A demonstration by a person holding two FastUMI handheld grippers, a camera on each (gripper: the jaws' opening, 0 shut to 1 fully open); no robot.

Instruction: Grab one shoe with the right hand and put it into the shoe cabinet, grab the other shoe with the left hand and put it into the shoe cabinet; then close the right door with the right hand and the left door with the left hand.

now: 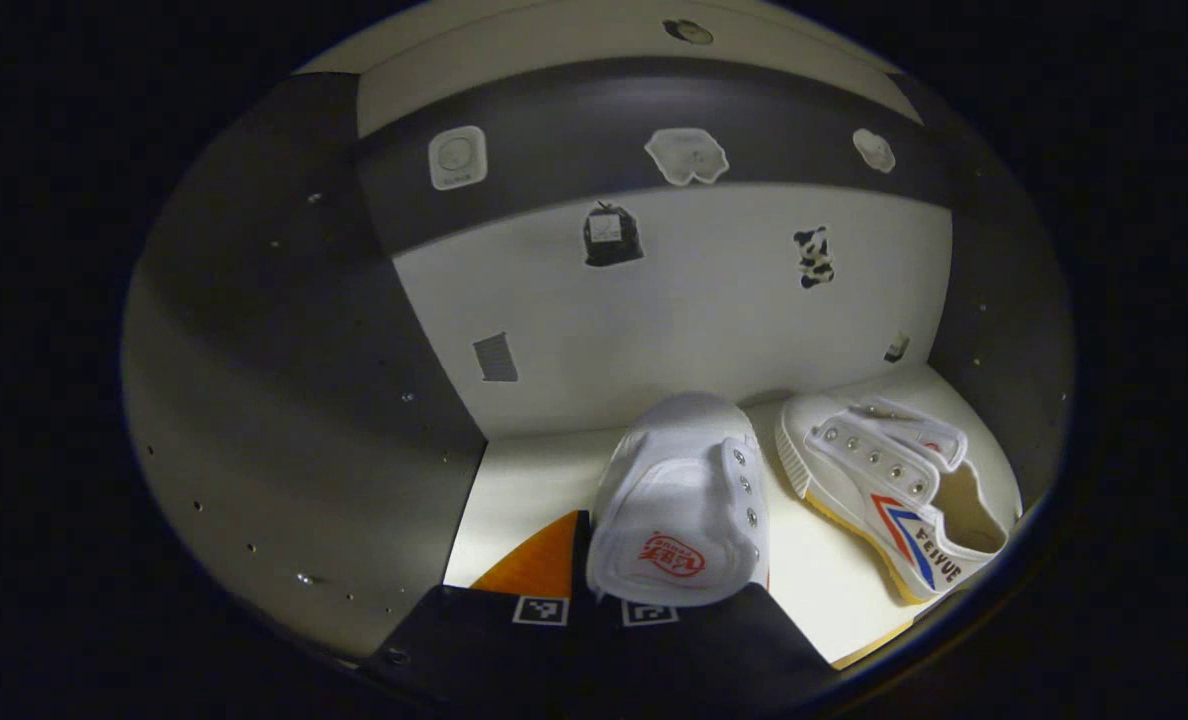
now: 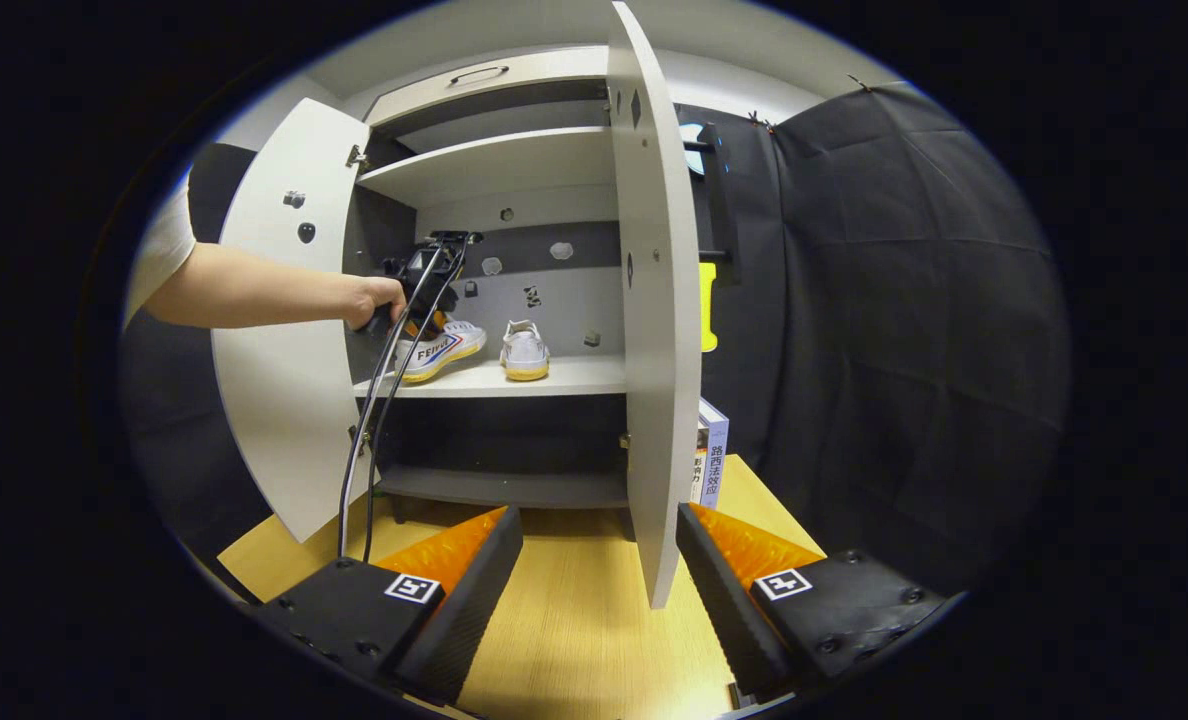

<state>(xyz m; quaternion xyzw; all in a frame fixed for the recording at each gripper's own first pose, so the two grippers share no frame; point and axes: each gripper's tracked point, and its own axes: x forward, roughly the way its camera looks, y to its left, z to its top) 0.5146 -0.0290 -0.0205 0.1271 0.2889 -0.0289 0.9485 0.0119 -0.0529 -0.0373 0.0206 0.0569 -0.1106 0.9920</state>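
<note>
In the left gripper view, my left gripper [image 1: 669, 550] is inside the cabinet, shut on a white shoe [image 1: 679, 500] that points toward the back wall. The second white shoe [image 1: 894, 490], with a red and blue stripe, lies on the shelf [image 1: 534, 480] to its right. In the right gripper view a hand [image 2: 369, 298] holds the left gripper [image 2: 424, 290] over the striped shoe [image 2: 441, 350], which sits on the shelf [image 2: 574, 375] beside the other shoe [image 2: 525, 352]. My right gripper [image 2: 599, 570] stands open above the table, before the right door's [image 2: 654, 350] edge.
Both cabinet doors stand open; the left door [image 2: 274, 400] swings out to the left. Cables [image 2: 374, 430] hang from the left gripper down to the wooden table [image 2: 574, 620]. A book [image 2: 711, 450] stands right of the cabinet. Stickers dot the back wall [image 1: 694, 320].
</note>
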